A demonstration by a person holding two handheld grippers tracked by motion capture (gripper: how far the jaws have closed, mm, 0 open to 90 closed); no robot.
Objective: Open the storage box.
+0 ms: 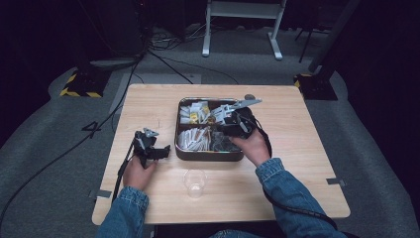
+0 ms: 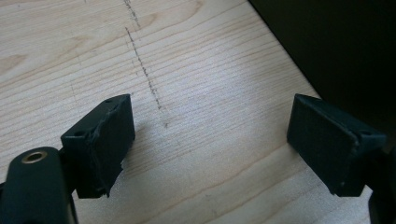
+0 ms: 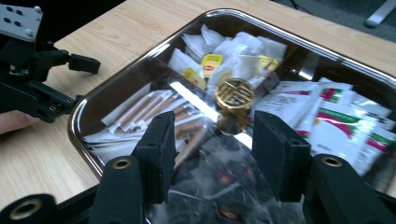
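Right gripper view: yellow-tagged tea bags (image 3: 211,65), writing unreadable.

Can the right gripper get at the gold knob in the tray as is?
Probably yes. The right gripper hangs open over the tray, and the gold knob sits just ahead between its jaws, nothing covering it but a clear lid.
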